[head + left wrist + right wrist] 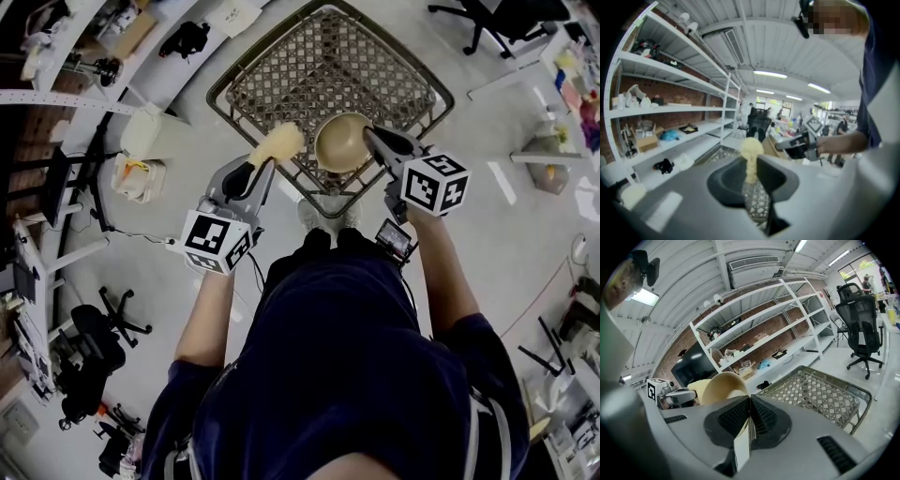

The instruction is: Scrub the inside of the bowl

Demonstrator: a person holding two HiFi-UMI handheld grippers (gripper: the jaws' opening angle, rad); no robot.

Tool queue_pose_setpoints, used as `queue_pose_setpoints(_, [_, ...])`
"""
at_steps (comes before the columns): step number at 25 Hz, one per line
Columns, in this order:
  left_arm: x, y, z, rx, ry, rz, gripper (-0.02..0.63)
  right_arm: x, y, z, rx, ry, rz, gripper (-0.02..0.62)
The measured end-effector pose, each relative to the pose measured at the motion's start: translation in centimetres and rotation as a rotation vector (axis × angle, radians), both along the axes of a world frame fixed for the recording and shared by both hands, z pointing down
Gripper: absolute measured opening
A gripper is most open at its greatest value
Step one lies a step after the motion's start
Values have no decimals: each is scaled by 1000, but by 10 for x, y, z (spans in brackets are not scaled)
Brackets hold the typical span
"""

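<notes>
Head view shows the bowl [342,142] in the upper middle of the frame, held up above the lattice table [281,56]. The right gripper [377,141] has its jaws pinched on the bowl's rim. The left gripper [246,174] is clamped on the handle of the yellow brush [277,144], just left of the bowl. I judge the bowl light, stiff and perhaps smooth, so the rim hold must be firm during scrubbing. The brush head seems soft.
</notes>
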State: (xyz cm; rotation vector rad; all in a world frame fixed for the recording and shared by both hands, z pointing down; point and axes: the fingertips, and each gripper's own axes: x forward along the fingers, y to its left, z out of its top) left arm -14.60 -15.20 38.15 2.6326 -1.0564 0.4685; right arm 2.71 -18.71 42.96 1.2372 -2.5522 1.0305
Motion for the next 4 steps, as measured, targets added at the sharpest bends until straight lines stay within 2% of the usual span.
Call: queue_pose_setpoints(4, [2, -2, 3, -5, -4, 5, 58, -1, -3, 2, -1, 3, -5, 17])
